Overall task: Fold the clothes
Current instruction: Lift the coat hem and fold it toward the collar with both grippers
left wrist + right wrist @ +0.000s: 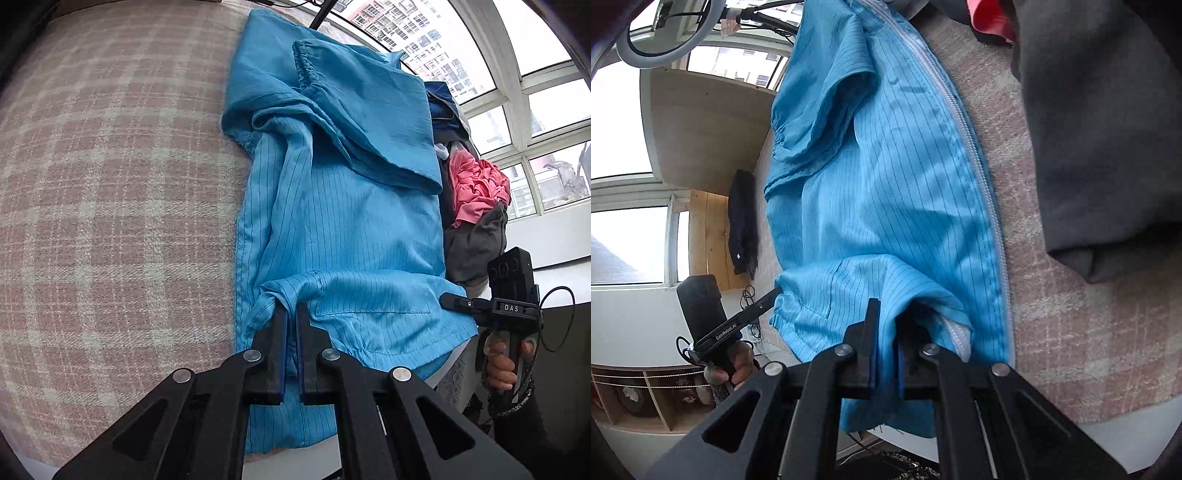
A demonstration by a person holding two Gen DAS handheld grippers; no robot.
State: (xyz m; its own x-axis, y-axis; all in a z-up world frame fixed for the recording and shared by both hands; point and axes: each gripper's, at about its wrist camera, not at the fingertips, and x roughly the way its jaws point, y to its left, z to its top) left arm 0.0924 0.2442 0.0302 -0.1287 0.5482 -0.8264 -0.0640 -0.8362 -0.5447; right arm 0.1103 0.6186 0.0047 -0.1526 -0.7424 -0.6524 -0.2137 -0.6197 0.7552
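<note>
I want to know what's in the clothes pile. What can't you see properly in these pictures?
- Left wrist view: most of the pile lies behind the blue garment; only pink and grey bits show.
- Right wrist view: the grey cloth is cut off by the top and right edges.
- Both views: the blue garment's near hem is hidden behind the gripper jaws.

blue pinstriped jacket (354, 229): flat on pink-and-cream checked blanket (110, 221) | heap of pink and grey clothes (476, 206): just right of jacket
</note>
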